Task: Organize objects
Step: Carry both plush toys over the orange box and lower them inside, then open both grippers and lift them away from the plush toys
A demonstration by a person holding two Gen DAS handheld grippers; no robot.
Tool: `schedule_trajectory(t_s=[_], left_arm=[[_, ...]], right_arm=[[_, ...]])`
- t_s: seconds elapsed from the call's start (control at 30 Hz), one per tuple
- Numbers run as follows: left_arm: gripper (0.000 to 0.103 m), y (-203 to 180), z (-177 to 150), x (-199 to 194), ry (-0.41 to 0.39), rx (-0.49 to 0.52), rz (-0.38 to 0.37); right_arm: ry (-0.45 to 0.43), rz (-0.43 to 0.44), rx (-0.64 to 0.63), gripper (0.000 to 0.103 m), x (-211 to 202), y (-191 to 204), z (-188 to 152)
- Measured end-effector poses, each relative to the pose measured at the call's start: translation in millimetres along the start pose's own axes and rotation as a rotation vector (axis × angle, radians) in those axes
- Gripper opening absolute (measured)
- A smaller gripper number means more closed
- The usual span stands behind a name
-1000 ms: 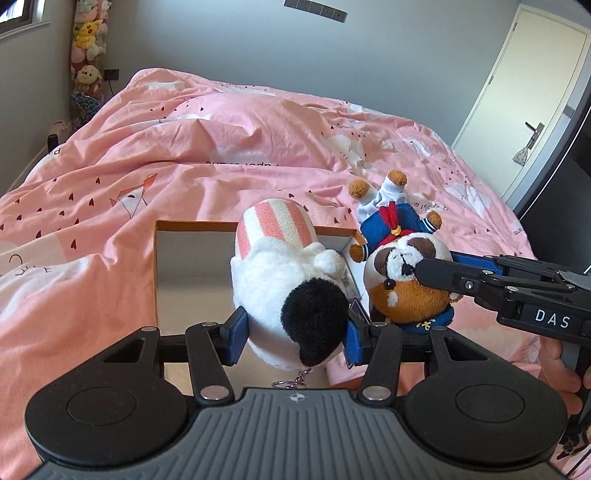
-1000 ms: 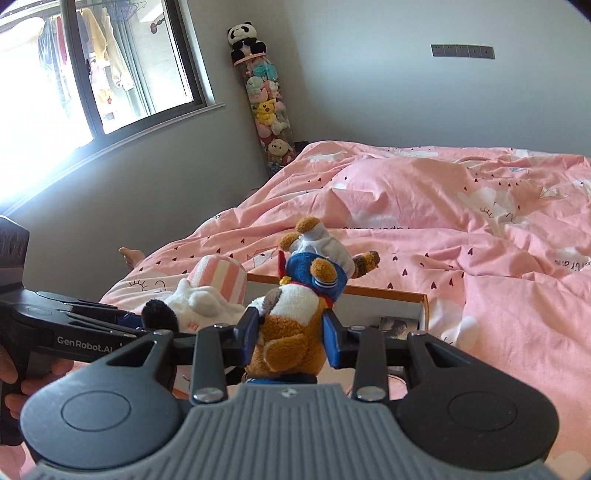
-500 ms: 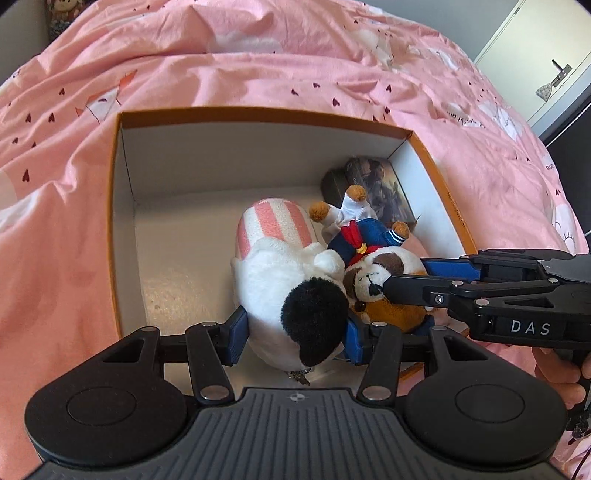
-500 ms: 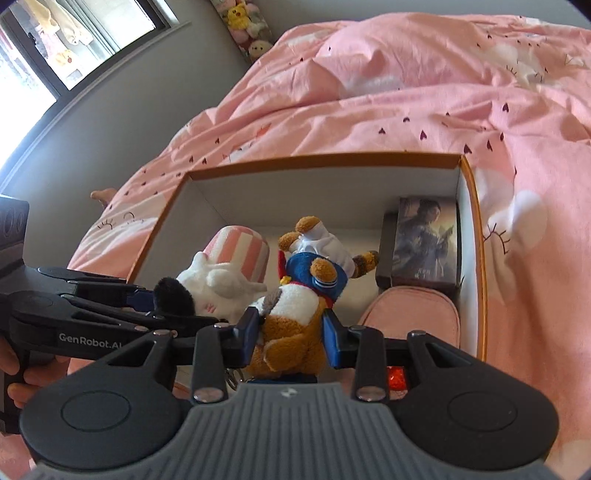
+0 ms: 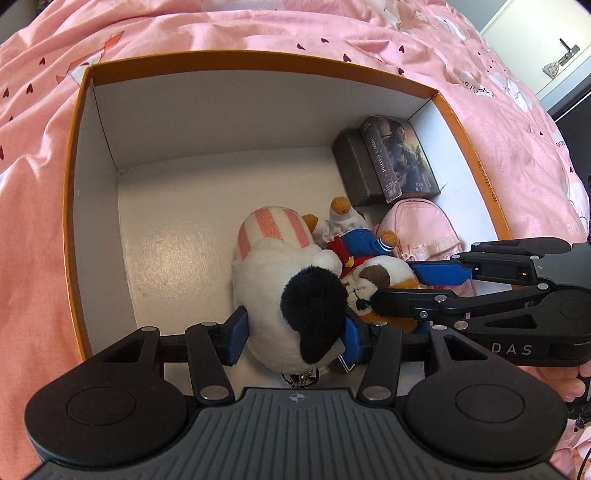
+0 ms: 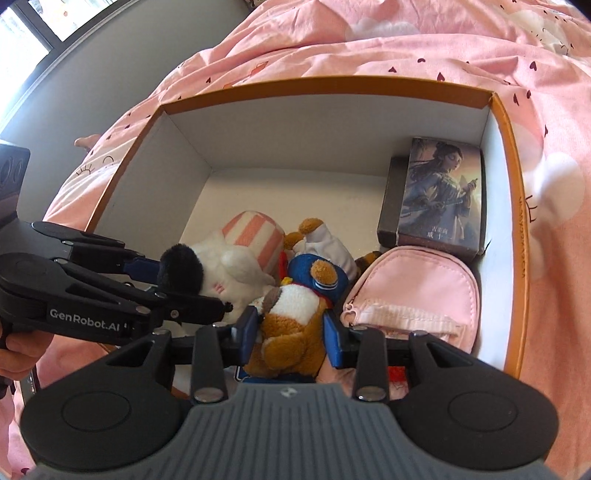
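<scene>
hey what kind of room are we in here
Most likely a bedroom: the orange box sits on a bed with a pink heart-print duvet, and a window and door show at the edges.

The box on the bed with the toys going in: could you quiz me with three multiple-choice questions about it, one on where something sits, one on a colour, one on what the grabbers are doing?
1. Where is the picture box in the orange-rimmed box?
A. far right corner
B. near left corner
C. outside, on the bedspread

2. What colour is the small backpack?
A. green
B. pink
C. black

3. What are the two grippers doing?
A. both open, empty
B. only one holds a toy
C. each is closed on a plush toy

Answers:
1 A: it lies against the right wall at the back.
2 B: its fabric is pale pink.
3 C: the left gripper squeezes the white plush, the right gripper squeezes the brown plush.
</scene>
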State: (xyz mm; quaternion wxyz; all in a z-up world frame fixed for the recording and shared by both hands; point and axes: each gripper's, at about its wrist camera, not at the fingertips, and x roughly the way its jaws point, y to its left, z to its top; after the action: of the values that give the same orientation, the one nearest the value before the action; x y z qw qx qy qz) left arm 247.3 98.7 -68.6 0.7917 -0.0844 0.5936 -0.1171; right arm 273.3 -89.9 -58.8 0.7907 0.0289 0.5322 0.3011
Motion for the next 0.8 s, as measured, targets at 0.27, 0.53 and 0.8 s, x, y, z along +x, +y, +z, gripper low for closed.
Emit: schedule_trajectory(t_s=[0.27,0.53,0.8], left_arm=[[0.059,6,-1,10,0.021,-0.05,-0.022],[0.059,2,1,7,0.089,-0.013,-0.021],[0.067,-3,-4,0,0.028,0.008,-0.009]], right_arm=[[0.059,0.003,0.025,0.042,19,-4,1],[0.051,0.003,0.022,0.043,18,-4,1],[0.015,-0.054,-0.043,0.049,11,12,-5]])
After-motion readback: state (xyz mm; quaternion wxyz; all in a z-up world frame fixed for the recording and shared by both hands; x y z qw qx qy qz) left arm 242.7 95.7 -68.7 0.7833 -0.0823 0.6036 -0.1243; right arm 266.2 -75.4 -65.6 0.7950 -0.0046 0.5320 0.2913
